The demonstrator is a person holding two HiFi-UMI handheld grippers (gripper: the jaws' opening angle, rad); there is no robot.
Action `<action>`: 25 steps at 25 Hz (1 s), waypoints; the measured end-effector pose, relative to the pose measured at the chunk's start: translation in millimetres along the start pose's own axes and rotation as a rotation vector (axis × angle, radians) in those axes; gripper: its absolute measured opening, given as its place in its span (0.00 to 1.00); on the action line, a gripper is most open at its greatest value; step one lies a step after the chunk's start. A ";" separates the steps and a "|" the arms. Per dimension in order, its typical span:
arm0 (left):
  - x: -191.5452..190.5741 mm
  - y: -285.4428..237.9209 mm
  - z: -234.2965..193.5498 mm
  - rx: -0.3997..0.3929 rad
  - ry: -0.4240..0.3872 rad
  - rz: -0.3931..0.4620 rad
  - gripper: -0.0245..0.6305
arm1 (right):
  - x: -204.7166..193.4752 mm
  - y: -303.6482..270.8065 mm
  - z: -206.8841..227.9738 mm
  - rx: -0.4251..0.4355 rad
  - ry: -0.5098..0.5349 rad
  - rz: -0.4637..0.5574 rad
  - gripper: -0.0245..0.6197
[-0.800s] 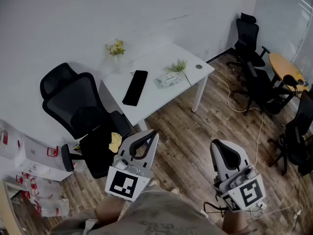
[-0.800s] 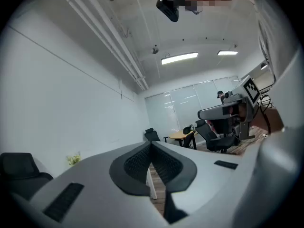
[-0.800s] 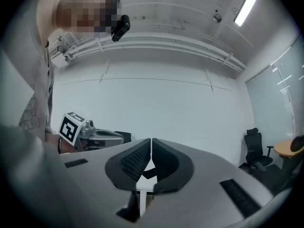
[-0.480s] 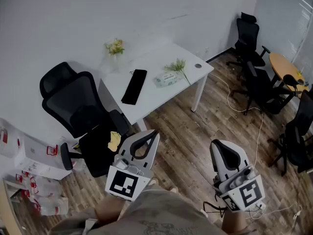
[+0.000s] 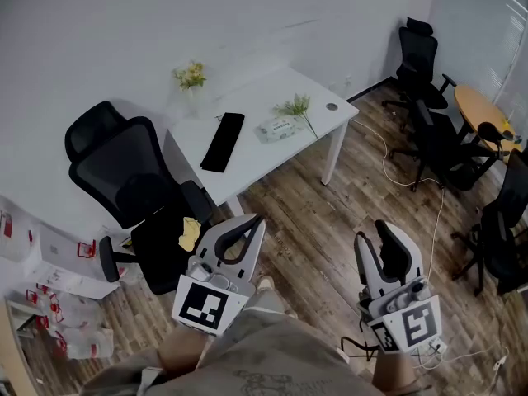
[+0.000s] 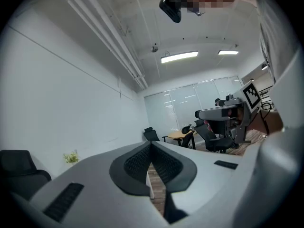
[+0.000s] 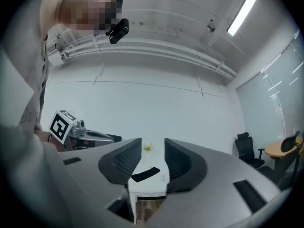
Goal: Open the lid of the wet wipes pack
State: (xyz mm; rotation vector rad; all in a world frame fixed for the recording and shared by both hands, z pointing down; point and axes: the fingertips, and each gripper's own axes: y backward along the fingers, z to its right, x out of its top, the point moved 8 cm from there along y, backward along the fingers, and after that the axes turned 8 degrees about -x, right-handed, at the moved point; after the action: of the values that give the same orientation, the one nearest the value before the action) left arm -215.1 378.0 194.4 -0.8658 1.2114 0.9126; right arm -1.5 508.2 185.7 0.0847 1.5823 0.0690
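Item: white table [image 5: 256, 159], set against the wall on a wood floor [image 5: 305, 221]. On the table: wipes pack [image 5: 276, 128], lying flat right of the table's middle, with its lid too small to read as open or shut; green sprig [image 5: 295, 107] just beside the pack, toward the table's right end; small round disc [image 5: 332, 106] near the table's right corner; long black slab [image 5: 223, 143] left of the pack and apart from it; yellow flowers [image 5: 191, 77] at the table's far left corner by the wall. Left of the table: black chair [image 5: 124, 176], with a yellow thing [image 5: 190, 233] on its seat. Right of the table, well apart: more black chairs [image 5: 429, 97] and a round wooden top [image 5: 483, 114]. In front of the table, well apart from it and from the pack: left gripper [image 5: 254, 223], held level, jaws closed tip to tip with nothing between them, as the left gripper view confirms [image 6: 151, 146]; right gripper [image 5: 381, 236], held level, jaws standing apart with nothing between them. The right gripper view [image 7: 153, 148] looks through the gap at the distant table [image 7: 147, 186] and the slab [image 7: 145, 174]. Neither gripper touches anything on the table.
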 end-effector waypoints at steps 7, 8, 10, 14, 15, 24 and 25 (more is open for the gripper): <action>-10.1 -15.8 -16.8 0.026 -0.012 -0.004 0.06 | -15.8 -20.3 15.3 0.015 0.010 -0.016 0.33; -12.5 -19.9 -21.3 0.028 -0.013 -0.002 0.06 | -19.6 -26.4 16.3 0.021 0.015 -0.024 0.33; -17.5 -29.6 -30.9 0.029 -0.016 0.001 0.06 | -27.0 -40.3 19.6 0.027 0.025 -0.038 0.33; -26.0 -53.2 -49.6 0.031 -0.015 -0.008 0.06 | -41.1 -68.7 32.9 0.019 0.035 -0.065 0.33; -27.9 -59.5 -54.9 0.032 -0.015 -0.013 0.06 | -44.6 -76.2 37.0 0.018 0.036 -0.073 0.33; -45.5 -136.1 -130.4 -0.006 0.006 -0.074 0.06 | -70.8 -178.2 73.0 0.011 0.038 -0.175 0.33; -48.1 -146.5 -140.8 -0.015 0.005 -0.084 0.06 | -73.8 -192.3 76.7 0.012 0.038 -0.190 0.33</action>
State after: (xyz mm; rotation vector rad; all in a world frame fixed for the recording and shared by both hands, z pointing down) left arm -139.3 186.8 230.5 -0.9252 1.1652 0.8527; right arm 74.1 308.9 239.4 -0.0577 1.6218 -0.0879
